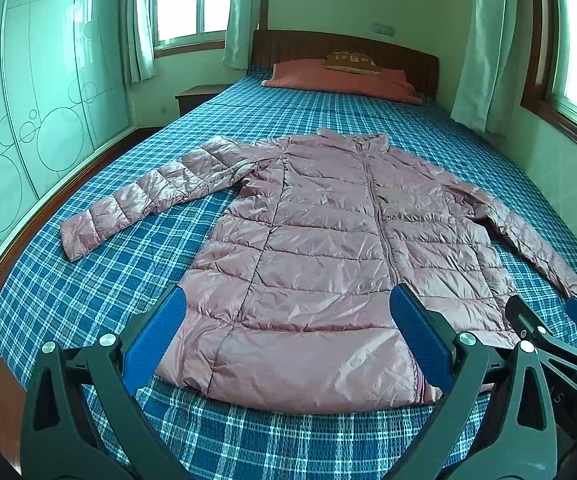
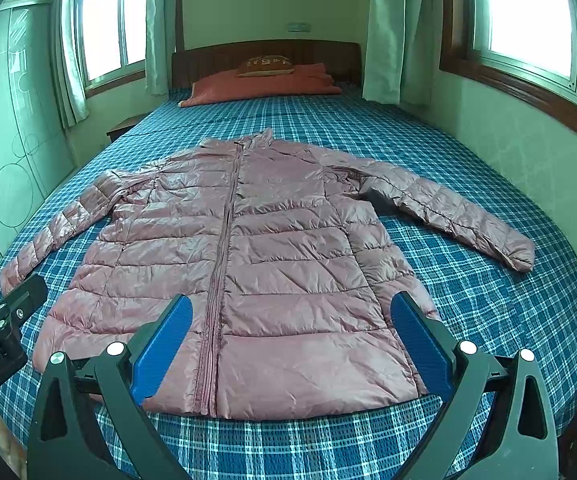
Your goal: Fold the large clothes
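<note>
One pink quilted puffer jacket (image 1: 320, 248) lay flat, zipped, front up, on the blue plaid bed (image 1: 88, 280), its two sleeves spread outward. Two tools hovered at its hem: the left tool (image 1: 288, 332) and the right tool (image 2: 292, 336), each spread wide with two blue pads, holding nothing. Beyond the tools, one orange pillow (image 1: 340, 78) sat by the headboard.

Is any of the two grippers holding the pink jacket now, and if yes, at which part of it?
Nothing is held. The left gripper and the right gripper are both open above the hem of the pink jacket.
</note>
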Available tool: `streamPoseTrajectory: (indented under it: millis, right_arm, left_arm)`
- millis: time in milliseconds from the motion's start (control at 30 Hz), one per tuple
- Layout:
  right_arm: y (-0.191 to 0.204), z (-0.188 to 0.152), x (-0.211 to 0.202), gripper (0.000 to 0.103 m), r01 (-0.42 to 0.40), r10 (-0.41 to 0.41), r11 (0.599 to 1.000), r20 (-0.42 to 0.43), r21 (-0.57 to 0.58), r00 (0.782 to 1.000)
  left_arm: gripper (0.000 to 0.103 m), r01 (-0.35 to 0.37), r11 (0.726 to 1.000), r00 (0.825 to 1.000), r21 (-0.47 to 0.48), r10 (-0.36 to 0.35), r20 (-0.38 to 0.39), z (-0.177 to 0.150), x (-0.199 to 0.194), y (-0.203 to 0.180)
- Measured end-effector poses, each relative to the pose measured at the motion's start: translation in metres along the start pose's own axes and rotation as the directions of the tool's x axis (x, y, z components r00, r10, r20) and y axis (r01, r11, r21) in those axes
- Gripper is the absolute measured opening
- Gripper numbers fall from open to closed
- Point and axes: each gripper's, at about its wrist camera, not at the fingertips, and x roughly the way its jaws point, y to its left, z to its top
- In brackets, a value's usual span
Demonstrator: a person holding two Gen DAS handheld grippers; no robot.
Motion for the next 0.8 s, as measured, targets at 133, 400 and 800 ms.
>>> streamPoseTrajectory:
  millis: [133, 400, 800]
  right_arm:
    - [0.000, 0.000, 0.000, 0.099, 0.000, 0.000, 1.000, -0.002, -0.001, 1.000]
    - [0.000, -0.001, 0.001, 0.099, -0.001, 0.001, 1.000, -0.004, -0.003, 1.000]
    - [-0.001, -0.004, 0.013, 0.099, 0.004, -0.004, 1.000, -0.024, 0.004, 1.000]
  left_arm:
    - [0.101, 0.001, 1.000, 1.000, 0.001, -0.001, -0.001, 0.000, 0.000, 0.000]
    - [0.101, -0.001, 1.000, 1.000, 0.001, 0.001, -0.003, -0.001, 0.000, -0.001]
    - [0.101, -0.012, 1.000, 1.000, 0.000, 0.012, -0.018, 0.000, 0.014, -0.002]
